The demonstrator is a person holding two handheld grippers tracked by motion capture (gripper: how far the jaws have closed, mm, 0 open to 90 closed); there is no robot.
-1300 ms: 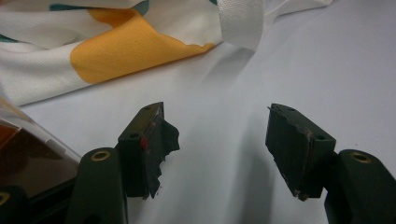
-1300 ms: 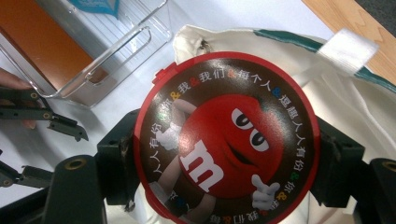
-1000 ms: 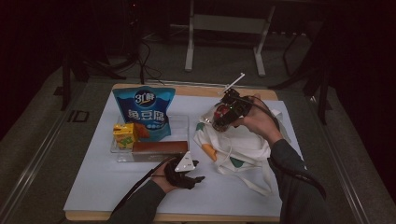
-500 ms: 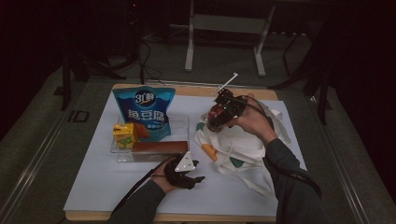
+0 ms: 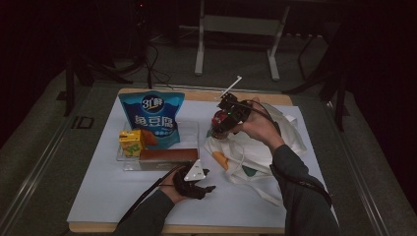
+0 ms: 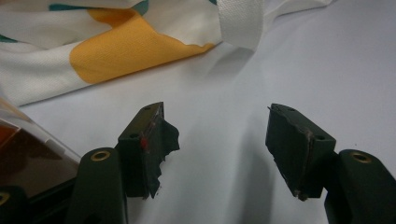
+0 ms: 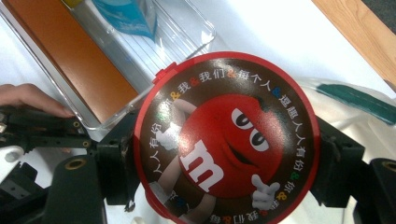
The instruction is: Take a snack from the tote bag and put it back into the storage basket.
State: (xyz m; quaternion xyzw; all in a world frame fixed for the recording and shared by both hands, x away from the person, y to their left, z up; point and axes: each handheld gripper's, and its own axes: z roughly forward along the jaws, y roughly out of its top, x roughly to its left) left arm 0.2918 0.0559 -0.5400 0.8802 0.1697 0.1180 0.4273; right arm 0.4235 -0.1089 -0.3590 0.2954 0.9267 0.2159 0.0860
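Right gripper (image 7: pixel 224 154) | clamps round glossy candy tin (image 7: pixel 226 137) | over soft cloth bag (image 5: pixel 260 152)

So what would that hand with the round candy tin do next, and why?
Probably lower the candy tin toward the cloth bag. The right gripper has its jaws closed on the tin's sides and holds it in the air above the bag, near the clear tray. The left gripper rests on the table with open jaws holding nothing, so it might need to lift the bag's edge first.
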